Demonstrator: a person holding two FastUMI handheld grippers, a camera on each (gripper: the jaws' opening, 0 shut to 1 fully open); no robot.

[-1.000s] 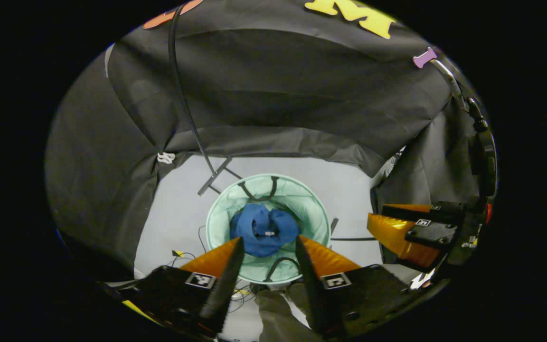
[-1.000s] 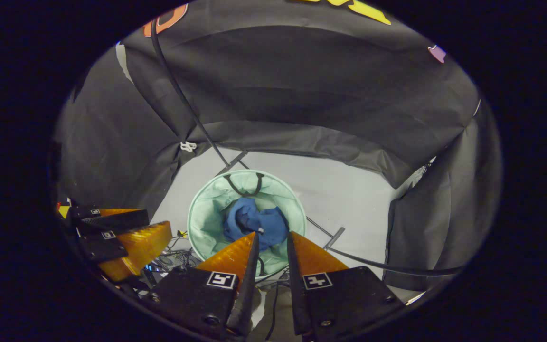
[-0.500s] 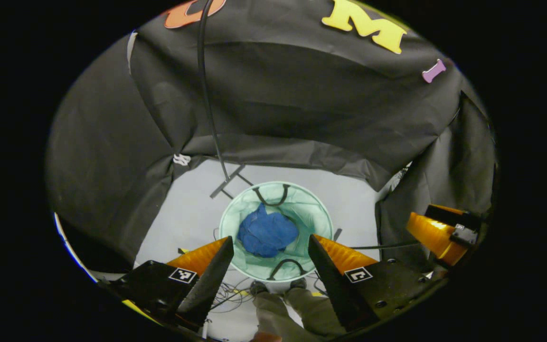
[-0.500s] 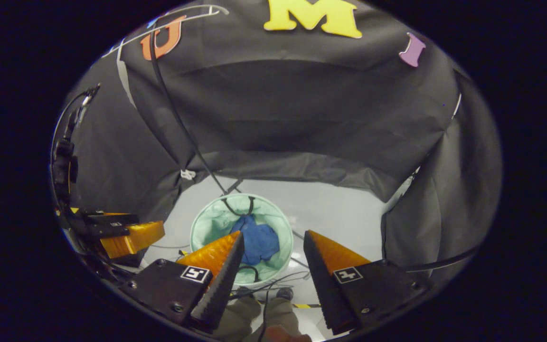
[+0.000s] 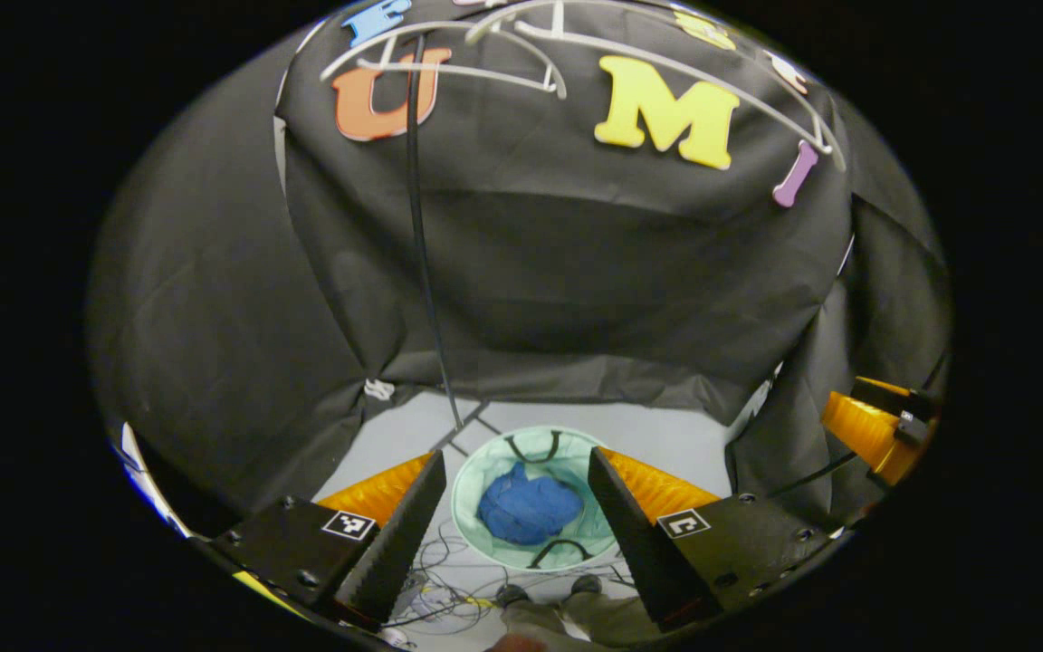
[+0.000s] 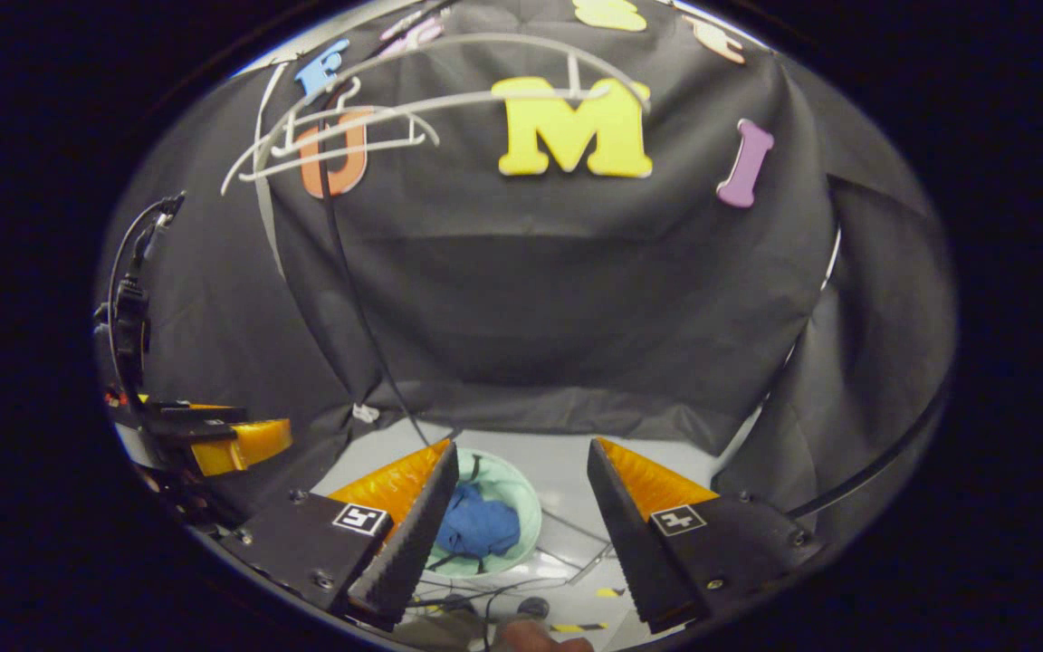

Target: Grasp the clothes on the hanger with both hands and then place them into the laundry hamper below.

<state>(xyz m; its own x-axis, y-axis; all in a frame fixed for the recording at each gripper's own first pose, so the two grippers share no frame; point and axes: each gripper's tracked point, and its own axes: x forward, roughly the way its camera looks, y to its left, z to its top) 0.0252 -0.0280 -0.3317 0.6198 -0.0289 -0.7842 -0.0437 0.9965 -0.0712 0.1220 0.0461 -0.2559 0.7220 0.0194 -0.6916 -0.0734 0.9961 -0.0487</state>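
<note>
A blue garment (image 5: 529,509) lies crumpled inside the round pale green laundry hamper (image 5: 472,489) on the floor; in the right gripper view the blue garment (image 6: 478,525) sits in the hamper (image 6: 521,509) too. My left gripper (image 5: 514,475) is open, high above the hamper, with nothing between its fingers. My right gripper (image 6: 521,466) is open as well, also well above it. White bare hangers (image 6: 395,127) hang on a rail at the top; the same hangers (image 5: 521,45) cross the top of the left gripper view.
A thin black stand pole (image 5: 422,272) runs down to a cross base behind the hamper. Cables (image 5: 449,593) lie on the grey floor near a person's shoes (image 5: 544,593). Black cloth walls close in on all sides.
Both grippers have risen and tilted upward, away from the hamper, which now looks smaller and lower. The right gripper has opened wider. The garment stays in the hamper.
</note>
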